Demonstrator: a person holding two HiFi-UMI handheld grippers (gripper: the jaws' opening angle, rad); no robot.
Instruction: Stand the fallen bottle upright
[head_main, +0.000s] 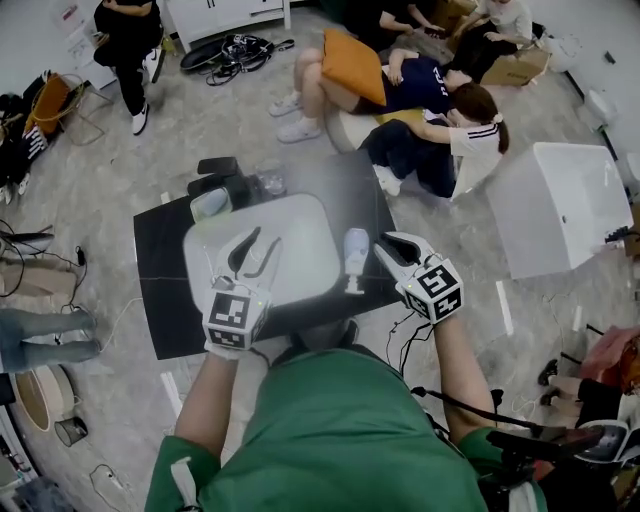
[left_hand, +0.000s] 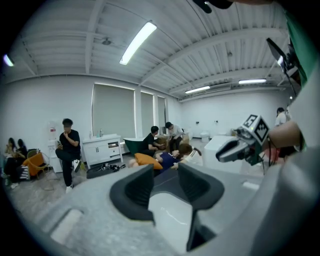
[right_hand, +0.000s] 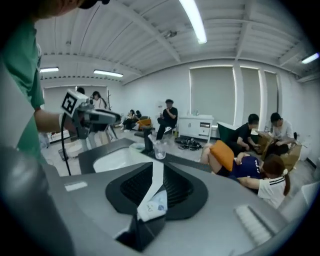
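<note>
A white bottle (head_main: 355, 255) with a pale blue label lies on the black table (head_main: 160, 300), just right of the white tray (head_main: 300, 215). My right gripper (head_main: 388, 250) hovers beside and slightly above it, jaws a narrow gap apart and holding nothing. In the right gripper view the bottle (right_hand: 152, 201) shows low down through the gap of that gripper (right_hand: 156, 167). My left gripper (head_main: 255, 240) hangs open over the tray, with nothing between its fingers. The left gripper view shows its spread jaws (left_hand: 165, 172) and the right gripper (left_hand: 235, 147) off to the right.
At the table's far edge stand a clear glass (head_main: 270, 180), dark items (head_main: 220, 175) and a pale green dish (head_main: 210, 203). Several people sit on the floor beyond the table (head_main: 440, 110). A white box (head_main: 560, 205) stands to the right. Cables lie on the floor.
</note>
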